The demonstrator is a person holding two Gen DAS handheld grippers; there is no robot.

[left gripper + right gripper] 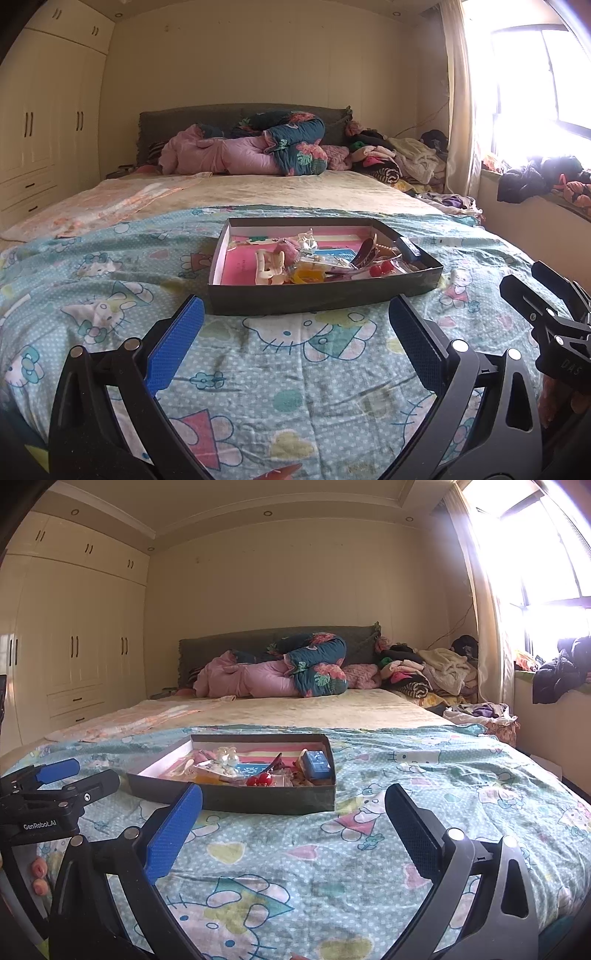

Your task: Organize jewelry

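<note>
Both grippers wide open, empty: left gripper (295,325), right gripper (293,812). Dark tray (317,295) just ahead of both, jewelry (317,262) heaped inside; could be unsorted or already gathered, stage unclear

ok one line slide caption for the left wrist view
Open left tongs hover over the cartoon-print bedsheet, facing a shallow box of jumbled hair clips.

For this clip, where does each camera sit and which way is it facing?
Left wrist: on the left gripper, low over the bedspread, facing the headboard; its open blue fingers and the right gripper show.
Right wrist: on the right gripper, same heading; the left gripper and fingertips show.
Shared: the jewelry tray, the window.
</note>
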